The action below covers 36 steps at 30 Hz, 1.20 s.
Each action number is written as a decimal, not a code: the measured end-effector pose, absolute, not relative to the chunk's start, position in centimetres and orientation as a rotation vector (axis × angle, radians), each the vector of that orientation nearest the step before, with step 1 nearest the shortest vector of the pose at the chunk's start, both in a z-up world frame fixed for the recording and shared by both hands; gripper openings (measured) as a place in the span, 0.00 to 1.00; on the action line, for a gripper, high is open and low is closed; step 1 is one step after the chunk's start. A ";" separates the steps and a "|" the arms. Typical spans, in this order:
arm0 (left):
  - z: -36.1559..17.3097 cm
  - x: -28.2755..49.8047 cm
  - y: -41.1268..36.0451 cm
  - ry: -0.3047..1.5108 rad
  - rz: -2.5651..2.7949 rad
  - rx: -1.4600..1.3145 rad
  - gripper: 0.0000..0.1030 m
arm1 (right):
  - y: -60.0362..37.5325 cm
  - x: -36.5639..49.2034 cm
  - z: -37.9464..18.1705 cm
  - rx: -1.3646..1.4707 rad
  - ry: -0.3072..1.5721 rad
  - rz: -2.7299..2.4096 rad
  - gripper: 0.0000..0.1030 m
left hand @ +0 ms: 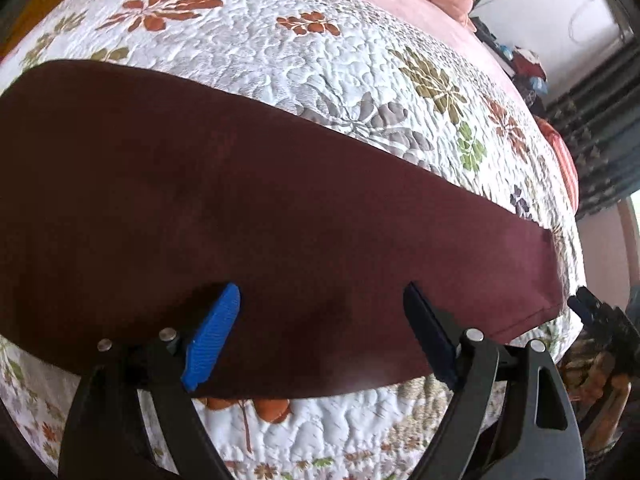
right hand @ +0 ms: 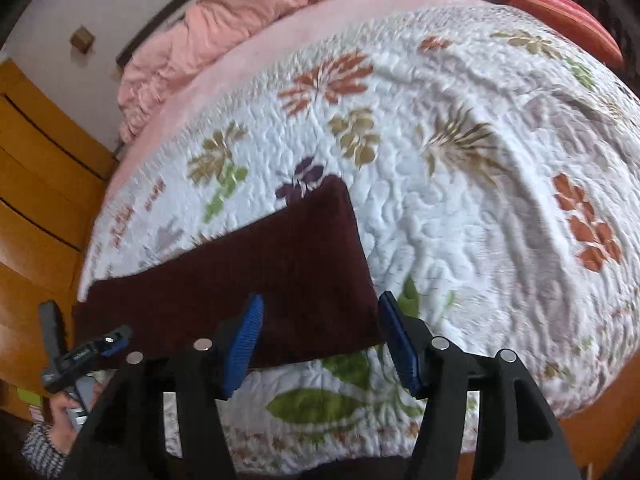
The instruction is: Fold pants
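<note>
Maroon pants lie flat in a long strip on the quilt — soft, limp, light. Left gripper and right gripper gape empty; pinch hem corners.

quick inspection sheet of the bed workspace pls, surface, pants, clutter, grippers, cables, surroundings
surface: floral quilt over a pink sheet, quilt lightly rippled
job's things: maroon pants lying flat as one long strip near the bed's near edge
clutter: bunched pink blanket and a striped red cushion at the far side
grippers: left gripper open above the pants; right gripper open over the leg end
cables: nothing seen
surroundings: wooden furniture, crowded shelf
</note>
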<state>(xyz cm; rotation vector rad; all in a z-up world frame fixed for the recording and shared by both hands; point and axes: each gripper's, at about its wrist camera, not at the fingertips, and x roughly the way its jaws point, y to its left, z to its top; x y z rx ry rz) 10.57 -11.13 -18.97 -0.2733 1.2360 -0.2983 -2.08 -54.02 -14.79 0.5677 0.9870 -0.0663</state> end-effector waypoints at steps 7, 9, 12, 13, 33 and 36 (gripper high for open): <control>-18.0 9.4 -12.5 1.218 -0.329 -0.241 0.82 | -54.1 -4.3 -17.3 0.867 1.032 0.074 0.57; -17.9 9.2 -13.3 1.220 -0.351 -0.220 0.82 | -53.5 -4.1 -18.8 0.901 1.068 0.076 0.57; -17.8 9.0 -14.1 1.216 -0.373 -0.179 0.83 | -52.8 -3.2 -20.6 0.926 1.093 0.051 0.54; -17.8 9.0 -14.2 1.217 -0.374 -0.173 0.83 | -52.9 -2.9 -20.9 0.929 1.082 0.035 0.53; -17.0 9.4 -14.0 1.144 -0.340 -0.142 0.84 | -54.0 -1.1 -14.5 0.935 0.735 0.099 0.13; -17.0 9.3 -14.1 1.125 -0.353 -0.121 0.86 | -55.0 -1.9 -14.4 0.953 0.734 0.030 0.13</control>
